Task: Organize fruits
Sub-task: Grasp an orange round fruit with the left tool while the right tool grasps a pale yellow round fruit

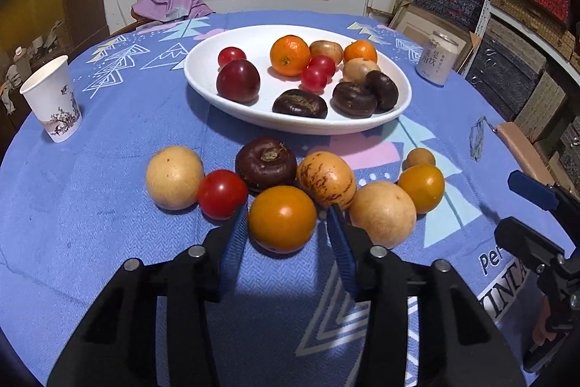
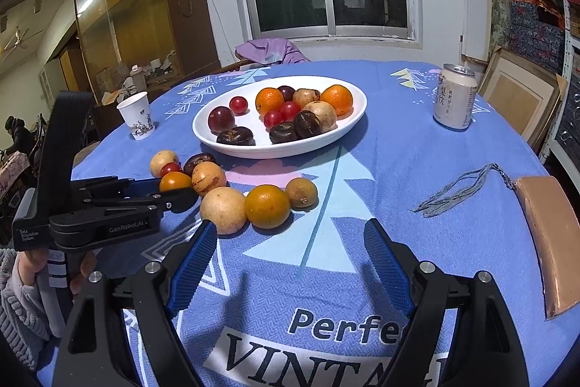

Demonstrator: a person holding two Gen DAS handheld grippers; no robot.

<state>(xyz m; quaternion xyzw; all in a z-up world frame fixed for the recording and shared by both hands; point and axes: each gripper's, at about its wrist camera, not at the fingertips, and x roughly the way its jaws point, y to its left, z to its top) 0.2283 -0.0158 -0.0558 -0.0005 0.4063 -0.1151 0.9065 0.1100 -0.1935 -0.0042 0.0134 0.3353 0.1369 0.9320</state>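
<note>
My left hand-held gripper (image 1: 282, 223) straddles the orange tomato (image 1: 282, 219) dead ahead, blue pads not quite pressing; the right (image 2: 290, 256) hangs open, empty, farther off.

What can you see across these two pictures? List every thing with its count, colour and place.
plate: one, white, table centre
plate fruits: at least eleven; red, orange, tan, dark brown; on the plate
loose fruits: eight; tan, orange, red, dark brown, streaked yellow; on the cloth in front of the plate
paper cup: one, white, printed, left side
can: one, white, far right
tablecloth: one, blue, patterned, covering the table
purple cloth: one, far edge, below the window
left gripper: black, blue pads, jaws either side of the nearest orange fruit
right gripper: black, blue pads, jaws open, empty
</note>
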